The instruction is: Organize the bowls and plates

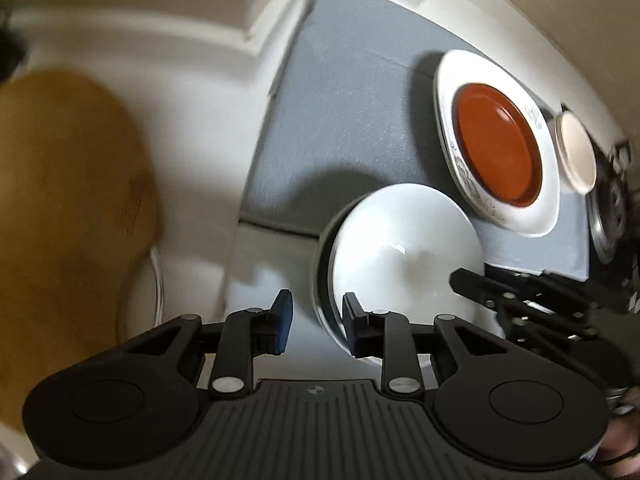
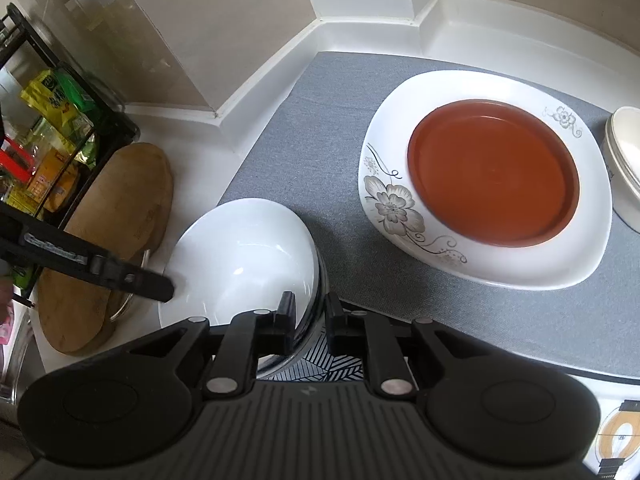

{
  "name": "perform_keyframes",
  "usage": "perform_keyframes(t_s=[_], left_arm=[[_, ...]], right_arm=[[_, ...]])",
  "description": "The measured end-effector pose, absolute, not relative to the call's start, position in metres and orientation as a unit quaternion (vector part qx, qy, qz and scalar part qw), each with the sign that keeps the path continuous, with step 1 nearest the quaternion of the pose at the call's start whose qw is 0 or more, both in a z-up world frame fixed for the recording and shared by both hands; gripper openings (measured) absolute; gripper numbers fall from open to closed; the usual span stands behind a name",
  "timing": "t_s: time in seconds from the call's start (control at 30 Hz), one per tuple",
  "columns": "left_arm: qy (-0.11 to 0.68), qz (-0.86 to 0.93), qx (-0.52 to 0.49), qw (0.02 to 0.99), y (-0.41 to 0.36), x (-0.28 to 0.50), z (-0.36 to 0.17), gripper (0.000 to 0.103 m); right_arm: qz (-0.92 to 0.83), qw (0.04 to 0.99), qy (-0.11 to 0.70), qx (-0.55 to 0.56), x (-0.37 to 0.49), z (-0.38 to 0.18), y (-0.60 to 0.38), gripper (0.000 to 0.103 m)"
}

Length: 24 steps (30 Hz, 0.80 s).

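A white bowl (image 1: 400, 256) (image 2: 244, 256) sits nested in a bowl with a dark patterned outside at the near edge of the grey mat (image 2: 320, 128). My left gripper (image 1: 316, 322) straddles the stack's left rim, one finger inside and one outside, jaws apart. My right gripper (image 2: 310, 320) straddles its right rim the same way. Whether either grips the rim I cannot tell. A brown plate (image 2: 494, 172) (image 1: 496, 144) lies in a white flowered plate (image 2: 400, 204) (image 1: 504, 208) on the mat. A cream bowl (image 2: 624, 148) (image 1: 576, 152) sits beside it.
A round wooden board (image 2: 108, 240) (image 1: 68, 208) lies on the white counter left of the bowls. A black rack (image 2: 52, 132) with packets stands behind it. White wall trim (image 2: 360, 36) borders the mat at the back.
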<state>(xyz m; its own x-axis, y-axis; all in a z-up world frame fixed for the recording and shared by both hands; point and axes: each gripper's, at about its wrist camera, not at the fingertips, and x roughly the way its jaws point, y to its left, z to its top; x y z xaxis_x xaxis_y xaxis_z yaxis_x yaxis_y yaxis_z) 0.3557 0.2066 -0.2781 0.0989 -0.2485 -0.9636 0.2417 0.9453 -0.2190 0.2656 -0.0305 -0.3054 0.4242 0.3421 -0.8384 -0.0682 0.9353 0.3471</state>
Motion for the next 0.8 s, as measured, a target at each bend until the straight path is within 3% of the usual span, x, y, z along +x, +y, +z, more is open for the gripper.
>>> perform_keyframes(t_s=[0.13, 0.23, 0.37, 0.5, 0.6, 0.63, 0.8], left_arm=[[0.651, -0.164, 0.005, 0.741, 0.198, 0.357, -0.293, 0.031], [0.649, -0.174, 0.008, 0.741, 0.201, 0.361, -0.310, 0.036], [0.672, -0.185, -0.080, 0.712, 0.218, 0.373, -0.332, 0.040], [0.677, -0.190, -0.092, 0.705, 0.222, 0.377, -0.334, 0.040], [0.673, -0.199, -0.073, 0.709, 0.218, 0.373, -0.330, 0.032], [0.669, -0.209, -0.066, 0.710, 0.216, 0.370, -0.328, 0.026], [0.664, -0.226, -0.060, 0.710, 0.213, 0.360, -0.328, 0.026]], right_arm=[[0.118, 0.824, 0.529, 0.165, 0.266, -0.311, -0.037, 0.019], [0.108, 0.824, 0.528, 0.174, 0.263, -0.314, -0.041, 0.036], [0.096, 0.824, 0.530, 0.178, 0.263, -0.321, -0.045, 0.053], [0.098, 0.815, 0.537, 0.194, 0.264, -0.328, -0.046, 0.053], [0.105, 0.806, 0.545, 0.205, 0.265, -0.335, -0.043, 0.054], [0.107, 0.804, 0.547, 0.207, 0.266, -0.336, -0.042, 0.052], [0.111, 0.809, 0.539, 0.205, 0.268, -0.334, -0.038, 0.043]])
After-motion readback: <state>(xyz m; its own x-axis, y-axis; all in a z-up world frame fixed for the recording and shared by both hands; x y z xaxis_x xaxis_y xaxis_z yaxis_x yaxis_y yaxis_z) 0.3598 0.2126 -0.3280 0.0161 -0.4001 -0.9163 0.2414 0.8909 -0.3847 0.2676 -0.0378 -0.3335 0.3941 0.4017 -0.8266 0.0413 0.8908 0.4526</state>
